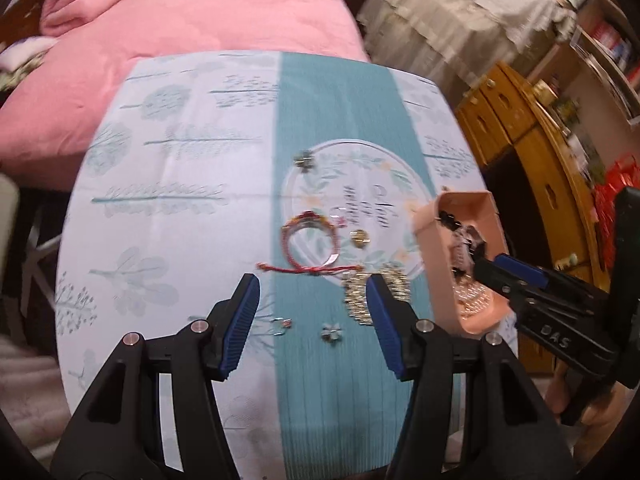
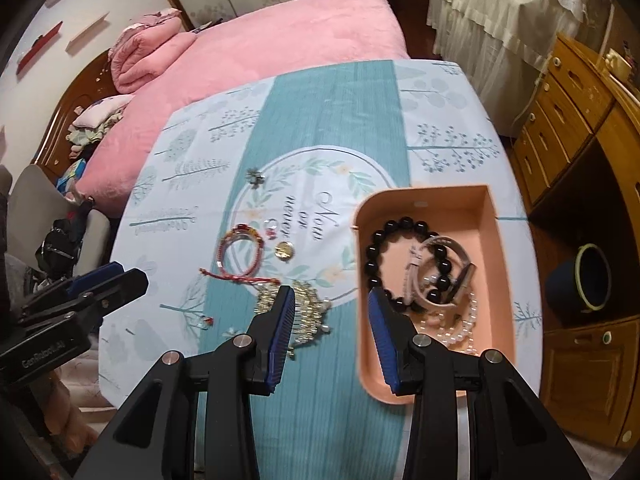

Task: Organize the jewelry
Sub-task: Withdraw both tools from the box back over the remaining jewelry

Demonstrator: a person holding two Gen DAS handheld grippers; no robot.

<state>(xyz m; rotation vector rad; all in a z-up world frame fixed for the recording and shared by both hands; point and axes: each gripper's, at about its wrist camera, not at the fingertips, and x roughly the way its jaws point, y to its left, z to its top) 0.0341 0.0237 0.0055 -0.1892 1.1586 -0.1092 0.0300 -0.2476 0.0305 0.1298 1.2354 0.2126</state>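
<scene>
Jewelry tray (image 2: 496,248) under empty right tongs (image 2: 332,300), pointing steeply down

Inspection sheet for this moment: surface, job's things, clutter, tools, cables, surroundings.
Surface: table under a teal-and-white printed cloth.
Job's things: pink tray holds a black bead bracelet and pearl strand; red cord bracelet, gold piece and gold chain pile lie on the cloth.
Clutter: nothing seen.
Tools: left tool and right tool open, empty.
Cables: nothing seen.
Surroundings: pink bed, wooden drawers.
</scene>
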